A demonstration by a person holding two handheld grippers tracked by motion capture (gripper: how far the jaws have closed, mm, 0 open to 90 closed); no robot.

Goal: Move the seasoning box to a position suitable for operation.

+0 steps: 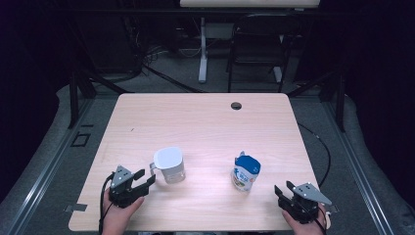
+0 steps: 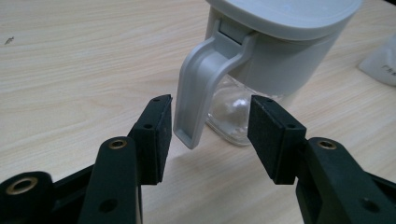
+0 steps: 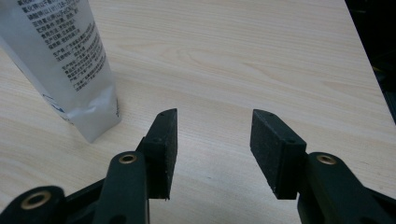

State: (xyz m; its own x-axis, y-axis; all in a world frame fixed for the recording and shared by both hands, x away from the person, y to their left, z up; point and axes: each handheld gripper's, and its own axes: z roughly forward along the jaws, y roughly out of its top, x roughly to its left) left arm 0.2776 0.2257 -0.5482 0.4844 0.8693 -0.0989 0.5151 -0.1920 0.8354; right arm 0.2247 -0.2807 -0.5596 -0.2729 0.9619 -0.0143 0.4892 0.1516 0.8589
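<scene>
Left gripper (image 2: 208,135) gapes around the jug (image 2: 261,60) handle at frame centre, pads clear; right gripper (image 3: 212,149) stands open, pouch (image 3: 60,60) upper left

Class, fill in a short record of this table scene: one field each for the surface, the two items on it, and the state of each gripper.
surface: pale wooden table
item 1: lidded clear jug with grey handle, upright
item 2: blue and white pouch, standing upright
left gripper: open, jaws either side of the handle, not pressing it
right gripper: open, nothing between its jaws, pouch off to one side
</scene>
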